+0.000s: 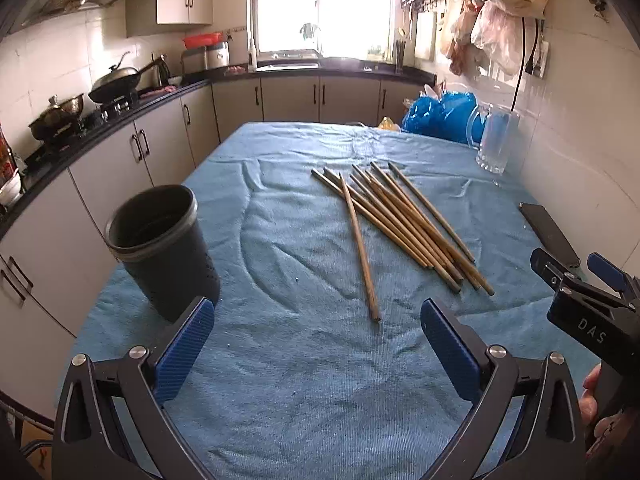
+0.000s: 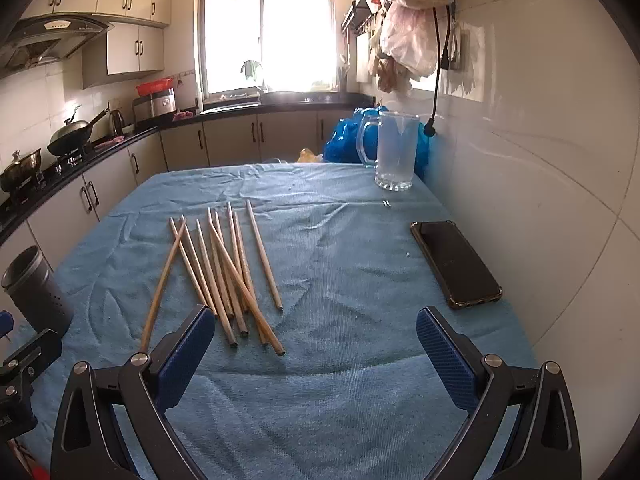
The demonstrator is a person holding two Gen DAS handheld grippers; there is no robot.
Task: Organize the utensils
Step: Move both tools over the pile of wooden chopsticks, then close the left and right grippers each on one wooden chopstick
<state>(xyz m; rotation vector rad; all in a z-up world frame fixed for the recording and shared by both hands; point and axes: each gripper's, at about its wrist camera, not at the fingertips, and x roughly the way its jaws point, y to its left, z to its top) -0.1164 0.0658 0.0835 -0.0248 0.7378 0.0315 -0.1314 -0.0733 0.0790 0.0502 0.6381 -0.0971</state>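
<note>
Wooden chopsticks loose on a blue-towelled surface.
Both jaws apart, empty: left gripper, right gripper. Dark round holder at ten o'clock of the sticks.

Each claw has black arms, silver screw heads and ribbed blue pads. The right claw is marked "DAS"; beside it, probably bare fingers.

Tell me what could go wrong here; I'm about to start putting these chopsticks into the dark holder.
1. The chopsticks lie crossed in a loose pile, so pinching one may drag or roll its neighbours.
2. The holder stands near the table's left edge on a wrinkled blue cloth; a nudge might tip it off.
3. The phone lies near the right gripper.
</note>
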